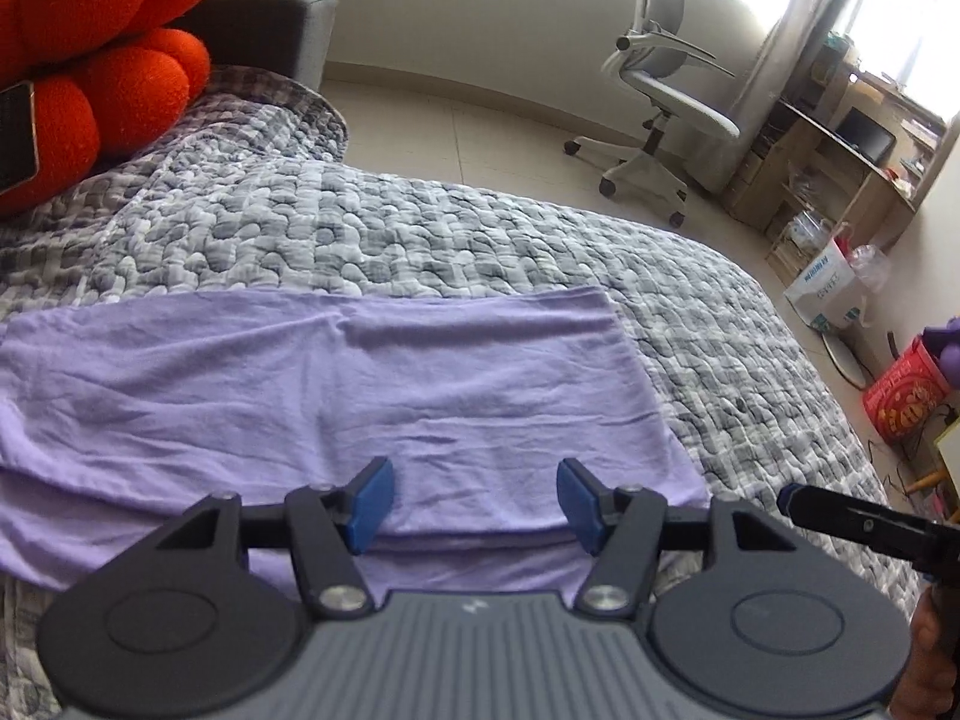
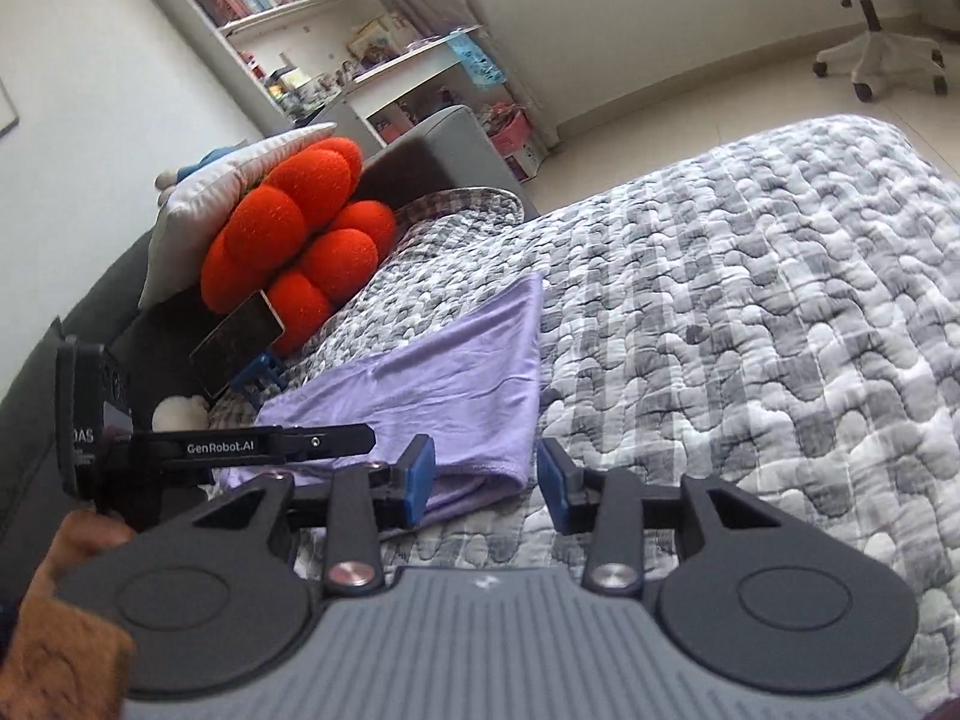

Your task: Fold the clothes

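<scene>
A lilac garment (image 1: 336, 396) lies folded flat in a long band on the grey quilted bed (image 1: 420, 240). My left gripper (image 1: 474, 501) hovers over its near folded edge, jaws apart with nothing pinched between the blue pads (image 1: 372, 498). In the right wrist view the same lilac garment (image 2: 444, 372) stretches away toward the cushions. My right gripper (image 2: 486, 480) is open just above its near corner, the cloth lying under the gap and free of the pads. The left gripper's side (image 2: 240, 450) shows at the left of that view, held by a hand (image 2: 78, 546).
An orange knotted cushion (image 2: 300, 234) with a phone (image 2: 240, 342) leaning on it sits at the head of the bed, beside a white pillow (image 2: 228, 186). Beyond the bed edge stand an office chair (image 1: 660, 102), a desk (image 1: 840, 144), bags and a red box (image 1: 906, 402); shelves (image 2: 312, 18) line the wall.
</scene>
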The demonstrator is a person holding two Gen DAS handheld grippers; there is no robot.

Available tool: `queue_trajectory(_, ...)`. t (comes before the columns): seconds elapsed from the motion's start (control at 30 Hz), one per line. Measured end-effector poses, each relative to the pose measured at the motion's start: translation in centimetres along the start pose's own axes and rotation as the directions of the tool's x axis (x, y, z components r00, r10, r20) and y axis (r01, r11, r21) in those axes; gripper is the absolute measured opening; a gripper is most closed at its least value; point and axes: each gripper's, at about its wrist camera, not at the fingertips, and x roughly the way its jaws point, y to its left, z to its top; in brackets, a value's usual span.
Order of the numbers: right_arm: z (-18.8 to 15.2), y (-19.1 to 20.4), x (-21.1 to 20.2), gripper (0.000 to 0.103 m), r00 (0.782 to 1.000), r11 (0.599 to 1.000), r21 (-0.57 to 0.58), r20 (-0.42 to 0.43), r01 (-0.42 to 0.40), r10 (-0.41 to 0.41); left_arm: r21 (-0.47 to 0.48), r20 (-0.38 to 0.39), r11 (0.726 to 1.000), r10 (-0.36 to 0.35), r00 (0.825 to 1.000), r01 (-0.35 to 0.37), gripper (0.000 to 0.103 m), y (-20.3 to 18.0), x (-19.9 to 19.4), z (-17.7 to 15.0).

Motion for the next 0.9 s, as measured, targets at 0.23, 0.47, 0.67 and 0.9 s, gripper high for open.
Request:
queue_trajectory(0.23, -1.7, -1.9, -0.5, 0.046, 1.000, 0.994, 0.106, 0.022, -0.017, 0.015, -0.021, -0.013, 0.999, 0.046, 0.999, -0.046, 0.059, -0.3, -0.7, -0.5)
queue_trajectory(0.47, -1.3, -2.3, -0.6, 0.046, 0.999, 0.985, 0.171, 0.049, -0.018, 0.009, -0.061, 0.058, 0.996, 0.065, 0.996, -0.062, 0.061, -4.1, -3.4, 3.2)
queue_trajectory(0.67, -0.8, -1.8, 1.2, 0.046, 0.999, 0.979, 0.203, 0.037, 0.028, -0.036, -0.188, 0.011, 0.980, 0.069, 0.998, -0.065, 0.059, -1.0, -0.8, 1.4)
queue_trajectory(0.9, -1.0, -0.8, 2.7, 0.048, 0.997, 0.977, 0.211, 0.062, 0.041, -0.056, -0.246, -0.008, 0.968, 0.049, 0.999, -0.050, 0.059, 0.1, 0.6, 1.3)
